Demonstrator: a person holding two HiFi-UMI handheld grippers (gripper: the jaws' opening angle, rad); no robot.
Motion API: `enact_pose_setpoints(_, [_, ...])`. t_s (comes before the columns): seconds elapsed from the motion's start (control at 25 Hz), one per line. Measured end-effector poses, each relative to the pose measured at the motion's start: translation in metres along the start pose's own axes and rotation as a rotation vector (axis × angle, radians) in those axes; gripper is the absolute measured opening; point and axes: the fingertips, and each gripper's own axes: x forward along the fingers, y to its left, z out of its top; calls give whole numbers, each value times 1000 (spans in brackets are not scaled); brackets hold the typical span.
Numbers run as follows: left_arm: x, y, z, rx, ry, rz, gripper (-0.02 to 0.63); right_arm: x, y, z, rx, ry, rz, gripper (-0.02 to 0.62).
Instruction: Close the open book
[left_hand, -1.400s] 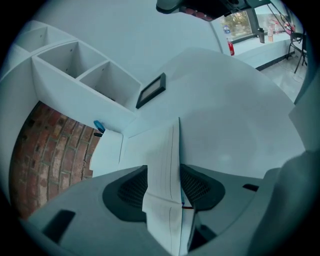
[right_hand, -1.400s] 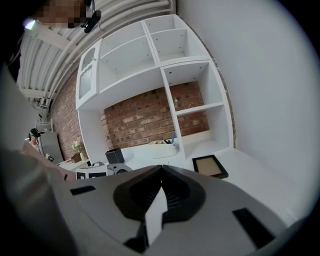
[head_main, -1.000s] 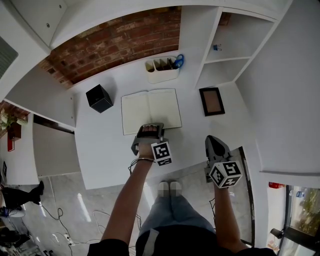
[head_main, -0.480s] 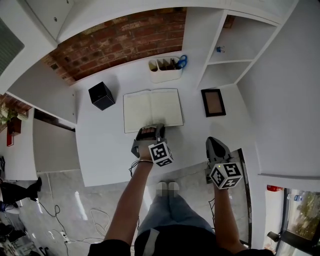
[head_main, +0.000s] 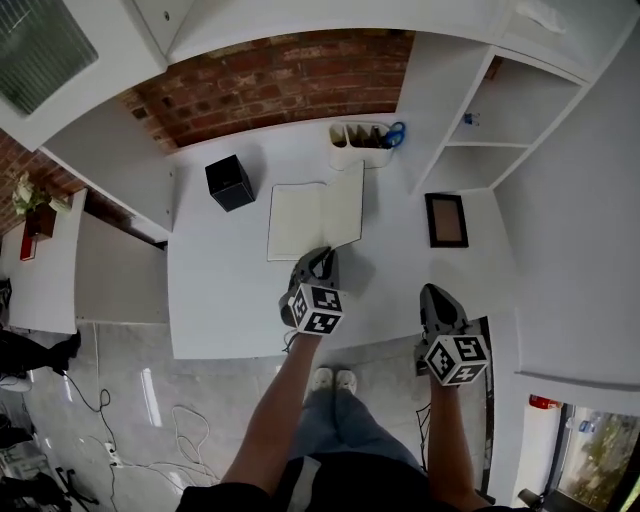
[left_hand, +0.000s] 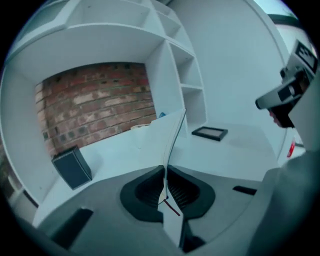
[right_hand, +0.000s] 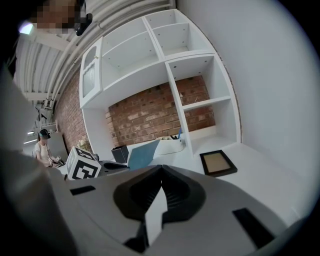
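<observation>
The left gripper (head_main: 324, 258) has just been closing its jaws and now pinches the right side of the book (head_main: 298, 220) on the table (head_main: 220, 290), half up, not yet folded shut; the right gripper (head_main: 435, 296) is closed, empty.

Book (head_main: 298, 222) on desk (head_main: 225, 290), cream pages, right half raised near upright
</observation>
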Motion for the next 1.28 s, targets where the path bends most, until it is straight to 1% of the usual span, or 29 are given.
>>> enact_pose_setpoints(0.12, [-5, 12, -9, -187, -15, 5, 25, 4, 6, -1, 2, 5, 14, -2])
enact_pose_setpoints(0.2, [-7, 18, -17, -280, -5, 9, 25, 7, 11, -2, -1, 10, 27, -2])
enact_pose_setpoints(0.32, [-10, 28, -27, -372, 5, 27, 25, 11, 16, -3, -8, 19, 42, -2])
enact_pose_setpoints(0.52, [-13, 46, -44, -474, 26, 76, 25, 15, 20, -3, -19, 31, 54, -2])
enact_pose_setpoints(0.64, [-15, 57, -52, -506, 44, 106, 26, 17, 22, -3, -21, 34, 59, -2])
enact_pose_setpoints(0.72, [-15, 65, -60, -518, 64, 136, 43, 19, 23, -4, -21, 37, 64, -2])
enact_pose_setpoints(0.84, [-18, 80, -75, -531, 108, 197, 101, 21, 26, -5, -24, 42, 71, -2])
enact_pose_setpoints(0.92, [-22, 90, -81, -520, 140, 231, 134, 22, 28, -7, -27, 48, 74, -2])
enact_pose_setpoints(1.0, [-20, 96, -87, -505, 176, 242, 176, 23, 28, -8, -28, 52, 74, -2])
enact_pose_setpoints(1.08, [-18, 99, -93, -504, 215, 243, 201, 24, 29, -8, -28, 53, 72, -2])
enact_pose_setpoints(1.2, [-16, 101, -100, -499, 257, 250, 209, 24, 29, -9, -28, 53, 74, -2])
enact_pose_setpoints(1.28, [-15, 100, -102, -491, 263, 250, 210, 23, 29, -8, -30, 51, 71, -2])
